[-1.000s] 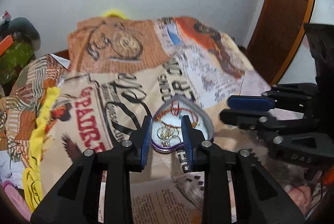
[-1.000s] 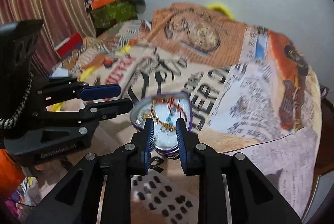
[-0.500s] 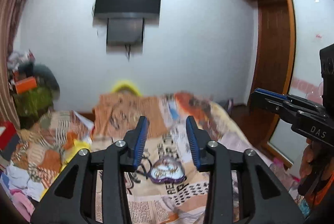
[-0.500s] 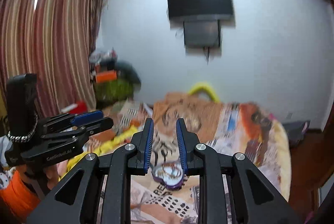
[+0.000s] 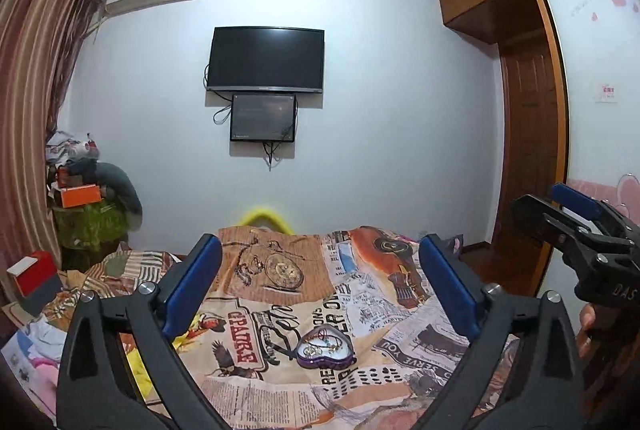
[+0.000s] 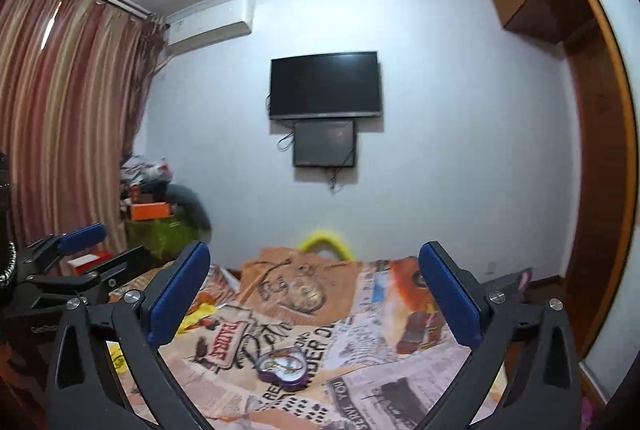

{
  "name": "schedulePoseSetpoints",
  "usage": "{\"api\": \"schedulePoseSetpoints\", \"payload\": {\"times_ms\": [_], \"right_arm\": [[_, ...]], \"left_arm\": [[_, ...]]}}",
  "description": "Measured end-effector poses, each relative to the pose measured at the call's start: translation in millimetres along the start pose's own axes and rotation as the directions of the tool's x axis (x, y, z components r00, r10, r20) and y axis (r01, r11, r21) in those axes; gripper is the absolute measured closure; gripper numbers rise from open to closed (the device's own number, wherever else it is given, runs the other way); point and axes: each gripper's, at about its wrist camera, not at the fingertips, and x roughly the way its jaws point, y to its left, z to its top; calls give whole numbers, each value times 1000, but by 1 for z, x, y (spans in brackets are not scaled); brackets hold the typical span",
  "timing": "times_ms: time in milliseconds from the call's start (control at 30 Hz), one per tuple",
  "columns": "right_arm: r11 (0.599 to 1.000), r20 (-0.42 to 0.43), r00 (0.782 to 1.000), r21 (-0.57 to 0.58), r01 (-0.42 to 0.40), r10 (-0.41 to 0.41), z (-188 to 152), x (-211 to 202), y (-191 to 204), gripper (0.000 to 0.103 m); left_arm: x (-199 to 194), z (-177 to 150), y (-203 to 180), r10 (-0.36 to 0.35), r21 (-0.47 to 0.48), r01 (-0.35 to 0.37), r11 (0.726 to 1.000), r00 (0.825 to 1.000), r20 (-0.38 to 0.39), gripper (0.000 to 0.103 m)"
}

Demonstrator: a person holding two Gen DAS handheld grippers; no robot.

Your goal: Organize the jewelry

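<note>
Risk is low but present. Left gripper [image 5: 320, 286] and right gripper [image 6: 314, 290] are both opening, nothing between the jaws. Heart-shaped jewelry dish [image 5: 325, 346] sits uncovered on soft bedspread [image 5: 280, 294]; any knock could tip it and scatter the chains.

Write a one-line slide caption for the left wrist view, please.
Left gripper opening with nothing between its jaws, above a heart-shaped jewelry box on the printed bedspread.

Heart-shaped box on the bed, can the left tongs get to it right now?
Probably yes: the box lies uncovered on the bedspread, nothing in front, and the left tongs are opening empty.
</note>
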Motion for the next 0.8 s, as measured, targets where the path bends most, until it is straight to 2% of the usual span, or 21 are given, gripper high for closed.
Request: {"api": "schedulePoseSetpoints", "payload": {"times_ms": [200, 800], "right_arm": [[1000, -35, 999, -3, -20, 20, 0, 1, 1, 0], [1000, -59, 998, 6, -30, 30, -9, -7, -1, 0]], "left_arm": [[-10, -4, -3, 4, 11, -4, 1000, 1000, -2, 4], [-10, -5, -1, 5, -13, -5, 1000, 1000, -9, 1]]}}
